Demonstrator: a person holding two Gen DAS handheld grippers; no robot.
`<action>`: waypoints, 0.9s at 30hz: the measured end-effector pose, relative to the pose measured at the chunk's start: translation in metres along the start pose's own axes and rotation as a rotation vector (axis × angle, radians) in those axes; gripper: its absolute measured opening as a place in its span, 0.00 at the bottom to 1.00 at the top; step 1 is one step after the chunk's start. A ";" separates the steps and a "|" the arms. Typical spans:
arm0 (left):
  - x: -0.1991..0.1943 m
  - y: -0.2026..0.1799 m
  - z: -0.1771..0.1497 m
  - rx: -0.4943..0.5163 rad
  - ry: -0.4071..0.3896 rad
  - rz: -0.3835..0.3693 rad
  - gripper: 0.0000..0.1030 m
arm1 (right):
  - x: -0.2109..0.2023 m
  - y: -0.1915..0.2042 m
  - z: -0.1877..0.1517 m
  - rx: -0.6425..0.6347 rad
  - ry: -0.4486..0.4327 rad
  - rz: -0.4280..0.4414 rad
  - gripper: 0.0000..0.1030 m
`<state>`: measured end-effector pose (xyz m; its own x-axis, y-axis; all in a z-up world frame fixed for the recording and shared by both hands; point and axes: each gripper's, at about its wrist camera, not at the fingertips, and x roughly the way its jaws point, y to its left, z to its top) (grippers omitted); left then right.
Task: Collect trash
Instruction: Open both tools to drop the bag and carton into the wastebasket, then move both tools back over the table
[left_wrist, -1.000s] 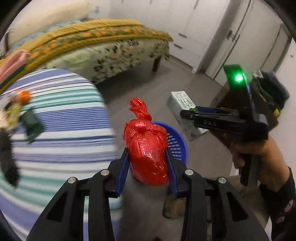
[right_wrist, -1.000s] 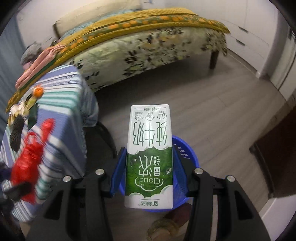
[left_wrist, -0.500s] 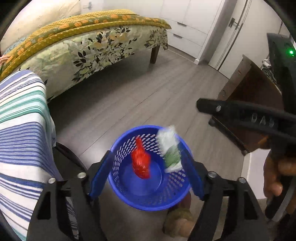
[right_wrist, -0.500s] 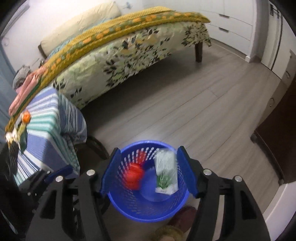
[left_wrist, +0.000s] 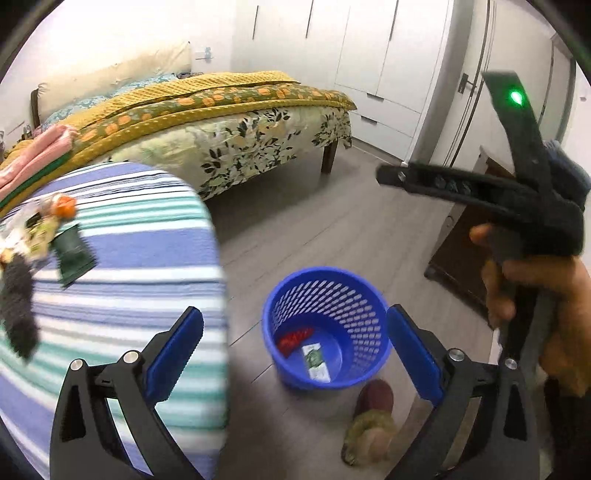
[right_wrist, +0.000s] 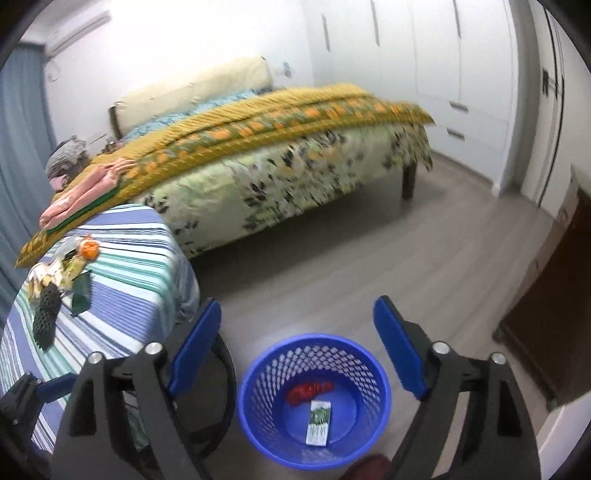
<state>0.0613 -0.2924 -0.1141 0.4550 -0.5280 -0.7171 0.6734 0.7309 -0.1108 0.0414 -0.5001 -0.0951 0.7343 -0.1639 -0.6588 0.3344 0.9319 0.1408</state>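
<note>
A blue mesh basket (left_wrist: 325, 295) (right_wrist: 314, 343) stands on the floor. In its bottom lie a red tied bag (left_wrist: 293, 338) (right_wrist: 308, 392) and a green-and-white milk carton (left_wrist: 314, 363) (right_wrist: 319, 422). My left gripper (left_wrist: 293, 332) hangs above the basket, jaws opening wide, nothing between them. My right gripper (right_wrist: 297, 310) is also over the basket, jaws opening and empty; in the left wrist view it shows side-on (left_wrist: 384, 175) in a hand. On the striped table (left_wrist: 129, 258) lie an orange scrap (left_wrist: 62, 205), a dark green packet (left_wrist: 74, 254) and black netting (left_wrist: 18, 306).
A bed (right_wrist: 295, 166) with a floral sheet fills the back, and white wardrobes (left_wrist: 369, 55) line the far wall. A dark wooden cabinet (right_wrist: 554, 295) stands at the right. A slippered foot (left_wrist: 371, 417) rests by the basket. Grey floor lies between bed and basket.
A second ago the left gripper held the red bag and the right held the carton. Both were let go and dropped into the basket. Both jaws have spread wide and the views have lifted.
</note>
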 end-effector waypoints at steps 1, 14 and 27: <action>-0.006 0.007 -0.004 -0.008 -0.006 0.012 0.95 | 0.000 0.010 0.001 -0.012 -0.008 0.008 0.85; -0.076 0.169 -0.076 -0.268 0.087 0.435 0.95 | 0.030 0.190 -0.035 -0.284 0.087 0.212 0.85; -0.084 0.230 -0.088 -0.374 0.131 0.442 0.95 | 0.052 0.234 -0.081 -0.456 0.204 0.268 0.85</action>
<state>0.1272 -0.0419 -0.1398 0.5535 -0.0986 -0.8270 0.1751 0.9846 -0.0001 0.1101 -0.2639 -0.1563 0.6143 0.1210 -0.7797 -0.1704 0.9852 0.0187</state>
